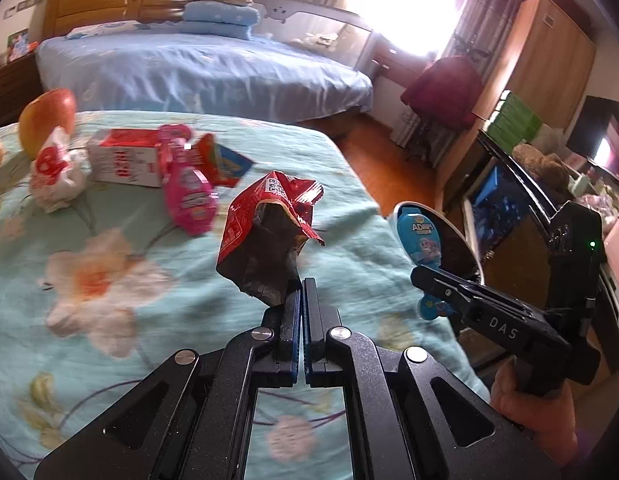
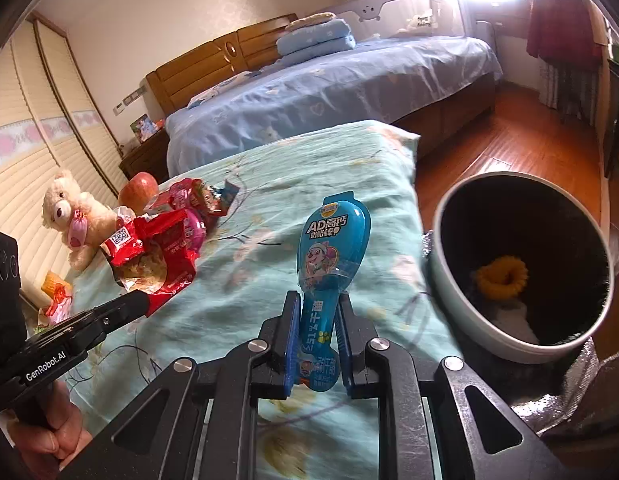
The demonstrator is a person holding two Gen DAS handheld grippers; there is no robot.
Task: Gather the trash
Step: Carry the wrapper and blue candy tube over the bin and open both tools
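My left gripper (image 1: 301, 286) is shut on a crumpled red snack wrapper (image 1: 265, 232) and holds it above the floral blanket (image 1: 109, 280). It also shows in the right wrist view (image 2: 149, 256). My right gripper (image 2: 317, 300) is shut on a blue lollipop-shaped package (image 2: 333, 248), held upright just left of the trash bin (image 2: 461, 296). The blue package also shows in the left wrist view (image 1: 423, 236), in front of the bin (image 1: 465, 252). The bin holds a yellow object (image 2: 501, 278).
More trash lies at the blanket's far left: a pink package (image 1: 189, 196), a red-and-white carton (image 1: 125, 160), a crumpled white wrapper (image 1: 57, 172). An apple (image 1: 45, 120) and a teddy bear (image 2: 73, 216) sit there too. A blue bed (image 1: 205, 72) and wood floor (image 2: 509, 148) lie beyond.
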